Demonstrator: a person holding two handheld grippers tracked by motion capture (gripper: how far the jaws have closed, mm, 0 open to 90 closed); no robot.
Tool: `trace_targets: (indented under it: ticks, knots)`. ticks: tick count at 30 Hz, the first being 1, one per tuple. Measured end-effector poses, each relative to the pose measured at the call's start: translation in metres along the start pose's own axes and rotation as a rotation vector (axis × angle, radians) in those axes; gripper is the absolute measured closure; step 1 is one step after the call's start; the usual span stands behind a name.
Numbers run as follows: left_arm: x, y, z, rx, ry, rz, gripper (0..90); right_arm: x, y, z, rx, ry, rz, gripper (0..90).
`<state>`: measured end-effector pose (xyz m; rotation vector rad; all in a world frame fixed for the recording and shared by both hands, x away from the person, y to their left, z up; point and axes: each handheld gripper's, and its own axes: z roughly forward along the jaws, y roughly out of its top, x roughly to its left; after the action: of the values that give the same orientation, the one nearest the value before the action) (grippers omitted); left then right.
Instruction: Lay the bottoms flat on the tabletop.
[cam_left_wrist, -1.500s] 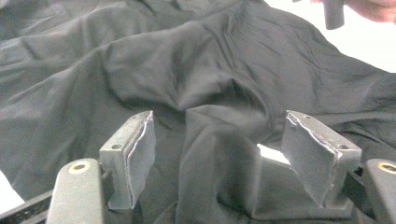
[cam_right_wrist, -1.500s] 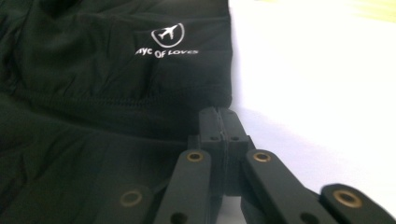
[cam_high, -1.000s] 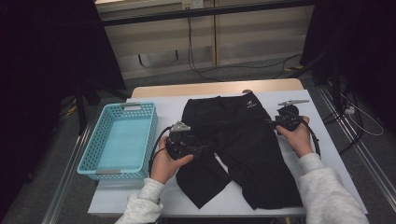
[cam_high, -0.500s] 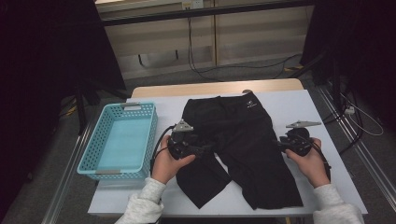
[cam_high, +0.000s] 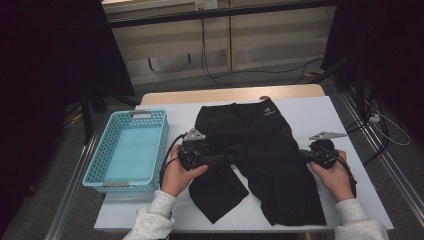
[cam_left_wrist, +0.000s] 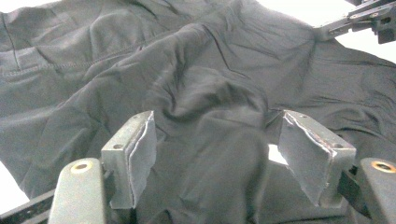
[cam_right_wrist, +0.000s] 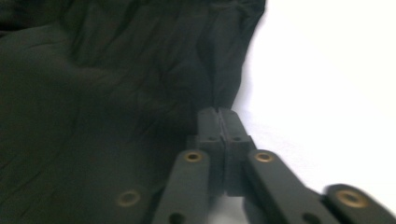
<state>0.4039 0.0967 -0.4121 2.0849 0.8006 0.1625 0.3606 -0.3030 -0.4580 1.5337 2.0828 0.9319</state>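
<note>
Right gripper view: the right gripper (cam_right_wrist: 218, 116) has just been closing, and its jaws now press together on the outer edge of the black shorts (cam_right_wrist: 107, 93), beside bare white table (cam_right_wrist: 327, 84). The left gripper (cam_left_wrist: 215, 144) stands spread, a soft, creased fold of fabric bunched between its pads without being pinched. From above, the shorts lie flat mid-table, with a perforated turquoise basket (cam_high: 98, 161) just left.

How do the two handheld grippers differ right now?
The left gripper has its fingers apart, with a fold of the black fabric shorts between them; the right gripper has just closed, pinching the shorts' outer edge. Both rest on the shorts.
</note>
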Motion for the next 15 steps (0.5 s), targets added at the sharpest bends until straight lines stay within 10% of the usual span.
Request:
trace_targets:
  ticks: [6, 15]
  knots:
    - [-0.002, 0.002, -0.003, -0.003, -0.007, -0.001, 27.5, 0.007, -0.008, -0.012, -0.001, -0.006, 0.005, 61.3]
    - [-0.007, 0.004, -0.002, 0.001, -0.024, 0.012, 27.2, 0.013, -0.035, -0.049, -0.005, -0.001, 0.051, 63.0]
